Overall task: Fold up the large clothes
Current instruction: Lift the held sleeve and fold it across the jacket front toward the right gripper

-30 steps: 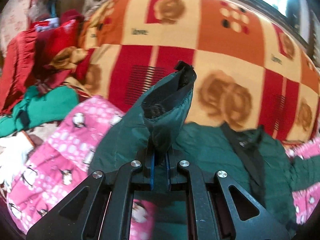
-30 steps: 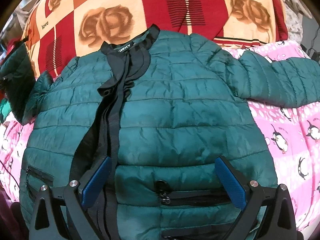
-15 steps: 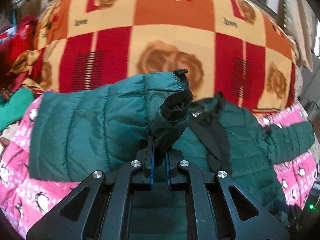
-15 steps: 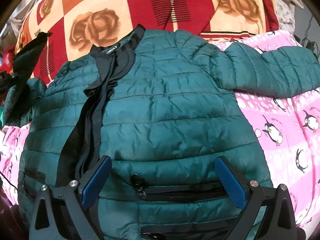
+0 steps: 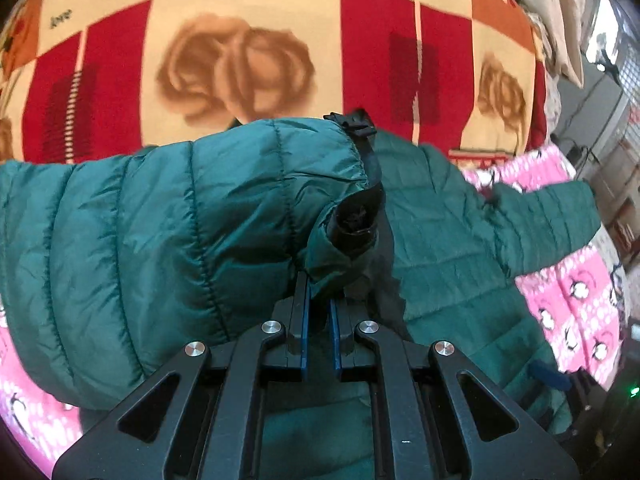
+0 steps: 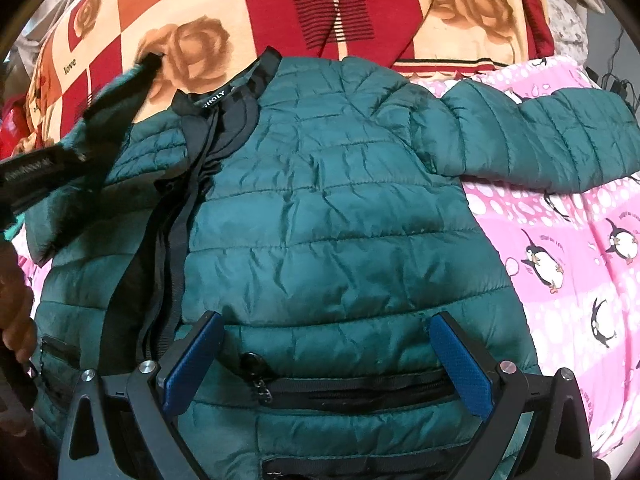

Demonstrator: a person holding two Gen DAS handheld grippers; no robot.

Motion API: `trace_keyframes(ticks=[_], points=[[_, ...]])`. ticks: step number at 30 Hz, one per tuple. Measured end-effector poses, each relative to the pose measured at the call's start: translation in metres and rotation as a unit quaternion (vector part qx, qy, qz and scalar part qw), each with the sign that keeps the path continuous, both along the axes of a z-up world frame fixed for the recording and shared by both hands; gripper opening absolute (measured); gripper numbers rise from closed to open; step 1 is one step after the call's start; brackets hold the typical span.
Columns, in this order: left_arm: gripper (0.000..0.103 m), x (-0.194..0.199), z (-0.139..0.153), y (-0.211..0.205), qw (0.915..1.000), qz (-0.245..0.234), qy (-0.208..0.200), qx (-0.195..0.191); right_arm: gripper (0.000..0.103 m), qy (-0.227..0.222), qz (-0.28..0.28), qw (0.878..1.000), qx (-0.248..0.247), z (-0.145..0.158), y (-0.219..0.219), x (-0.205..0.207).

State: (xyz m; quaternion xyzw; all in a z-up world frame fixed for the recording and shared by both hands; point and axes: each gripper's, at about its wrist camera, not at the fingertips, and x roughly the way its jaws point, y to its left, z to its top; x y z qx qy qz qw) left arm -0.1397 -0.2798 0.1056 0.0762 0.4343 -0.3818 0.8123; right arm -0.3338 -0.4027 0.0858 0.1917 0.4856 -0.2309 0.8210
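A dark green quilted jacket (image 6: pixel 340 208) lies front up on the bed, with a black zipper and collar. My left gripper (image 5: pixel 319 304) is shut on the cuff of the jacket's left sleeve (image 5: pixel 160 232) and holds it lifted over the jacket's body. That raised sleeve also shows in the right wrist view (image 6: pixel 100 120) at the left edge. My right gripper (image 6: pixel 326 354) is open and empty, low over the jacket's lower front near a pocket zipper (image 6: pixel 360 388). The other sleeve (image 6: pixel 552 136) lies spread out to the right.
A pink penguin-print sheet (image 6: pixel 568 264) covers the bed under the jacket. A red, orange and cream rose-pattern blanket (image 6: pixel 320 8) lies behind the collar. A hand (image 6: pixel 16 308) shows at the left edge. Furniture and clutter (image 5: pixel 600 80) stand past the bed at right.
My left gripper has carried the sleeve cuff rightward, across the jacket's body. The right gripper has stayed open, drifting slightly over the lower front.
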Motion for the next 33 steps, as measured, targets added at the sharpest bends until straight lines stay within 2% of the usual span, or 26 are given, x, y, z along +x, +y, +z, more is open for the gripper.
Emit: trace_keyframes(ticks=[9, 10, 12, 14, 16, 19, 21, 26, 30, 33], points=[[0.010, 0.004, -0.033, -0.012, 0.9991, -0.012, 0.025, 0.032, 0.103, -0.018, -0.016, 0.999, 0.021, -0.001, -0.009, -0.002], [0.013, 0.005, -0.035, -0.011, 0.9989, -0.013, 0.033, 0.032, 0.103, -0.018, -0.017, 0.999, 0.023, 0.000, -0.009, -0.003], [0.028, 0.007, -0.037, -0.009, 0.9981, -0.020, 0.054, 0.023, 0.103, -0.018, -0.017, 0.999, 0.027, 0.001, -0.009, -0.004], [0.062, 0.007, -0.034, -0.007, 0.9965, -0.033, 0.077, 0.004, 0.103, -0.020, -0.016, 0.999, 0.031, 0.004, -0.009, -0.006], [0.071, 0.003, -0.024, 0.002, 0.9956, -0.036, 0.086, -0.007, 0.103, -0.024, -0.016, 0.999, 0.033, 0.006, -0.008, -0.008], [0.071, -0.001, -0.003, 0.019, 0.9978, -0.021, 0.062, 0.000, 0.103, -0.030, -0.012, 0.999, 0.031, 0.010, -0.006, -0.009], [0.071, 0.003, 0.012, 0.037, 0.9990, 0.005, 0.043, 0.012, 0.103, -0.030, -0.003, 0.999, 0.034, 0.012, -0.002, -0.005], [0.071, 0.019, 0.040, 0.098, 0.9957, 0.091, 0.015, 0.003, 0.103, -0.051, 0.016, 0.998, 0.037, 0.019, 0.006, 0.011], [0.071, 0.033, 0.050, 0.140, 0.9839, 0.172, -0.047, 0.014, 0.103, -0.069, 0.053, 0.996, 0.036, 0.028, 0.016, 0.041], [0.071, 0.050, 0.046, 0.170, 0.9721, 0.227, -0.058, 0.001, 0.103, -0.089, 0.075, 0.993, 0.025, 0.035, 0.020, 0.077]])
